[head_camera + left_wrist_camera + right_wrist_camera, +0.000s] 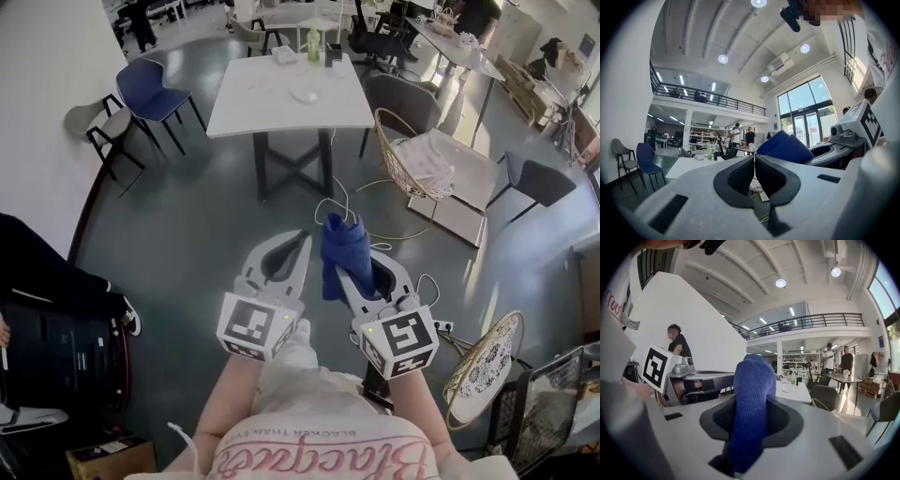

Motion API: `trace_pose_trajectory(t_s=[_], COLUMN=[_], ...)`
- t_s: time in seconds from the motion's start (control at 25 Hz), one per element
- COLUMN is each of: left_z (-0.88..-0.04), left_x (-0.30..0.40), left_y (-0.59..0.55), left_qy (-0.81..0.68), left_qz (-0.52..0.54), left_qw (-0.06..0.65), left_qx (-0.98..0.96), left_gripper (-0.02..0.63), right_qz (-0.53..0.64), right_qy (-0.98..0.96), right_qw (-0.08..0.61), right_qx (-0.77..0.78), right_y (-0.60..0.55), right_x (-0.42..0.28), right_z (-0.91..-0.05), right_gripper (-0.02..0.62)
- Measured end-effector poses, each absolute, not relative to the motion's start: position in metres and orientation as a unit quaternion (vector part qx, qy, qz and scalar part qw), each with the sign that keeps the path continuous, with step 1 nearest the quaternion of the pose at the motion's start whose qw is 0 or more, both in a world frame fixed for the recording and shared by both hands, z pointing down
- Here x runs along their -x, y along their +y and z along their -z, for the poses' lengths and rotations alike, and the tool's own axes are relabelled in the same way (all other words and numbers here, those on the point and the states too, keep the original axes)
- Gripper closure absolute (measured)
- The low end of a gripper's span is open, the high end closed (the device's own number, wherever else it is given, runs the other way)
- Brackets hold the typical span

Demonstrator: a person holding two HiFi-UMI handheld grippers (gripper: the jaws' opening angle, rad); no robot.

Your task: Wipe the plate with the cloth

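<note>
A small white plate [304, 95] lies on the white table [272, 112] some way ahead across the grey floor. My right gripper [343, 240] is shut on a blue cloth [345, 255], which stands up between the jaws and droops over them; the cloth [751, 399] fills the middle of the right gripper view. My left gripper [301, 238] is beside it, shut with nothing in it; its jaws meet in the left gripper view [754, 161]. Both grippers point level toward the table [689, 166], well short of it.
A green bottle [314, 42] and small items stand at the table's far end. A blue chair [150, 89] is to its left, a grey chair [405, 101] and a wicker chair [412, 159] to its right. Cables [342, 202] lie on the floor. People stand far back.
</note>
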State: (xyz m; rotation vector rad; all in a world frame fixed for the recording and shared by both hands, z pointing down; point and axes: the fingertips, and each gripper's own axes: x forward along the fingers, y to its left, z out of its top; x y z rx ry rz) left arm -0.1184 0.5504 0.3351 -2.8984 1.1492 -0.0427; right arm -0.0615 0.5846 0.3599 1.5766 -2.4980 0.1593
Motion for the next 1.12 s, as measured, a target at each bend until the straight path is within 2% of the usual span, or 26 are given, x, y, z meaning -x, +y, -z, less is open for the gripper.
trace_pose_trajectory(t_s=[0.4,1.12], left_z=[-0.332,-0.358], left_x=[0.131,0.124], left_y=[0.437,0.314], left_qy=[0.353,0.376], left_qz=[0.018,0.032], left_qw=[0.007,-0.014], left_qx=[0.935,0.926], left_gripper=[0.601,0.601], right_qz=[-0.051,-0.068], right_qy=[-0.835,-0.829], right_qw=[0.092,0.092], right_qx=[-0.541,-0.547], right_y=[0.474,0.353], right_x=[0.079,0.056], right_z=[-0.352,-0.37], right_gripper=[0.474,0.474])
